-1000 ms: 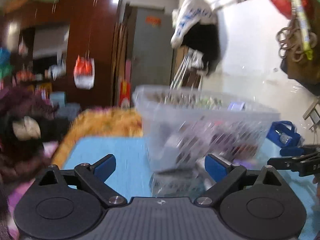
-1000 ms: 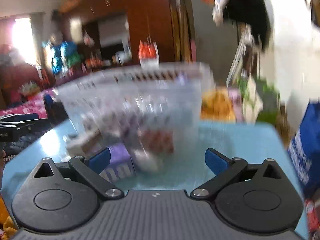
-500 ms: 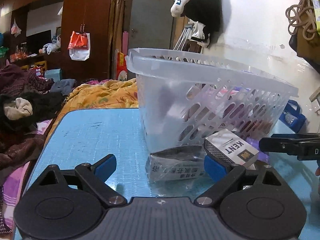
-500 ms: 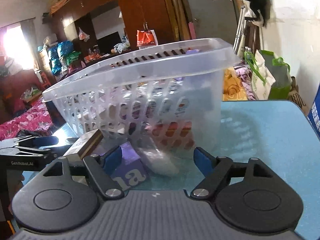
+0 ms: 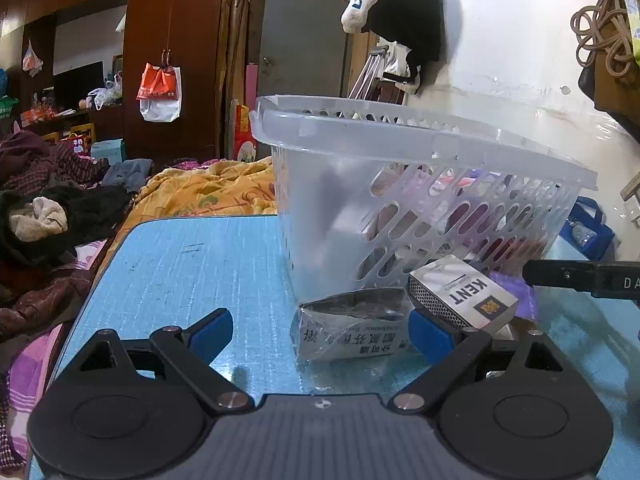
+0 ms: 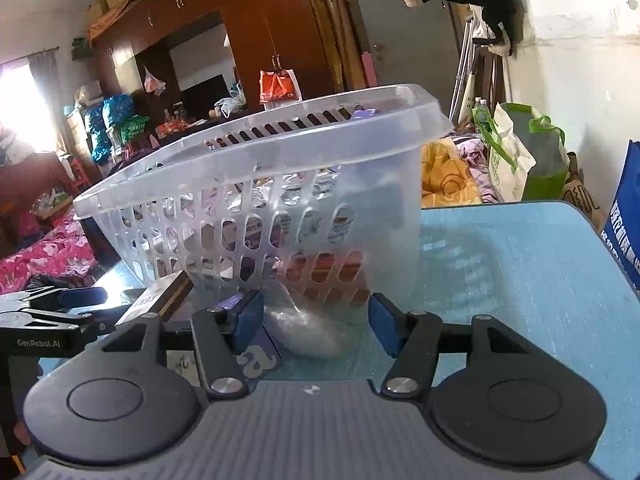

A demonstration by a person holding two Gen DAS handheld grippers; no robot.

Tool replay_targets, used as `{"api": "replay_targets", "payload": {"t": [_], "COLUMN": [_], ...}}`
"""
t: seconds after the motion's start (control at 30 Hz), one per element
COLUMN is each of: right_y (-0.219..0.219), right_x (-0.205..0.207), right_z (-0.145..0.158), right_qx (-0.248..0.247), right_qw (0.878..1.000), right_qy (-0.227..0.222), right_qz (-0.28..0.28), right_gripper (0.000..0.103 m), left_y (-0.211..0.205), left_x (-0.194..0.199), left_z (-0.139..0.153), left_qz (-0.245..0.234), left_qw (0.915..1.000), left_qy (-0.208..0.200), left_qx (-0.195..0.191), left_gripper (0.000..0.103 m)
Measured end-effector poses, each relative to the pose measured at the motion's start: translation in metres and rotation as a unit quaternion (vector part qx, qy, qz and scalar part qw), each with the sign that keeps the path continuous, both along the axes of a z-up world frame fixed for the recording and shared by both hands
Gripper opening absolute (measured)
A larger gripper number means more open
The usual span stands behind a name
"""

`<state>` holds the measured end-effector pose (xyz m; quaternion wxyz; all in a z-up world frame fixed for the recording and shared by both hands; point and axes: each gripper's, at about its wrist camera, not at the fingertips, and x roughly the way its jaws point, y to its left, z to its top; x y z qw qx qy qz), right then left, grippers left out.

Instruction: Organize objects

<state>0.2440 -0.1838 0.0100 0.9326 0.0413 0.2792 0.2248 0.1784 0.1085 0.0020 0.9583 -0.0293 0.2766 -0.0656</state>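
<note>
A clear slotted basket (image 5: 400,184) (image 6: 280,200) stands tilted on the blue table (image 5: 192,264), with several packets inside. In front of it lie a KENT box (image 5: 460,296) (image 6: 160,296), a plastic-wrapped white box (image 5: 348,328), a purple box (image 6: 256,356) and a clear packet (image 6: 308,332). My left gripper (image 5: 320,336) is open, and the wrapped box lies by its right finger. The jaws of my right gripper (image 6: 316,326) are closing with the clear packet between them; a gap remains at the right pad. Each gripper shows at the edge of the other's view.
A bed with an orange blanket (image 5: 200,188) and dark clothes (image 5: 60,216) lies beyond the table's far left edge. A blue bag (image 5: 584,232) sits behind the basket. A green and white bag (image 6: 516,156) and a blue bag (image 6: 624,220) stand off the table's right side.
The right gripper's jaws have narrowed around the clear packet. The left gripper came down closer to the boxes by the basket, then held still. The early blur has gone.
</note>
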Motion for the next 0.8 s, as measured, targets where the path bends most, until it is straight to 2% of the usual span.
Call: {"api": "replay_targets", "payload": {"t": [0.3, 0.43, 0.5, 0.8], "right_y": [-0.023, -0.030, -0.032, -0.011], "right_x": [-0.006, -0.012, -0.012, -0.002], "right_z": [0.001, 0.005, 0.004, -0.006], "right_qx": [-0.018, -0.024, -0.005, -0.012], "right_qw": [1.000, 0.999, 1.000, 1.000], "right_qy": [0.004, -0.012, -0.006, 0.012], "right_qz": [-0.011, -0.030, -0.015, 0.009], "right_gripper": [0.060, 0.062, 0.062, 0.064], "left_y": [-0.005, -0.011, -0.014, -0.027], "left_x": [0.004, 0.006, 0.007, 0.015], "left_z": [0.000, -0.001, -0.001, -0.002], "left_qz": [0.004, 0.002, -0.001, -0.011], "left_qw": [0.9999, 0.9996, 0.9994, 0.9991], "left_qy": [0.007, 0.011, 0.016, 0.029], "left_qx": [0.014, 0.027, 0.031, 0.030], "left_gripper": [0.096, 0.096, 0.096, 0.094]}}
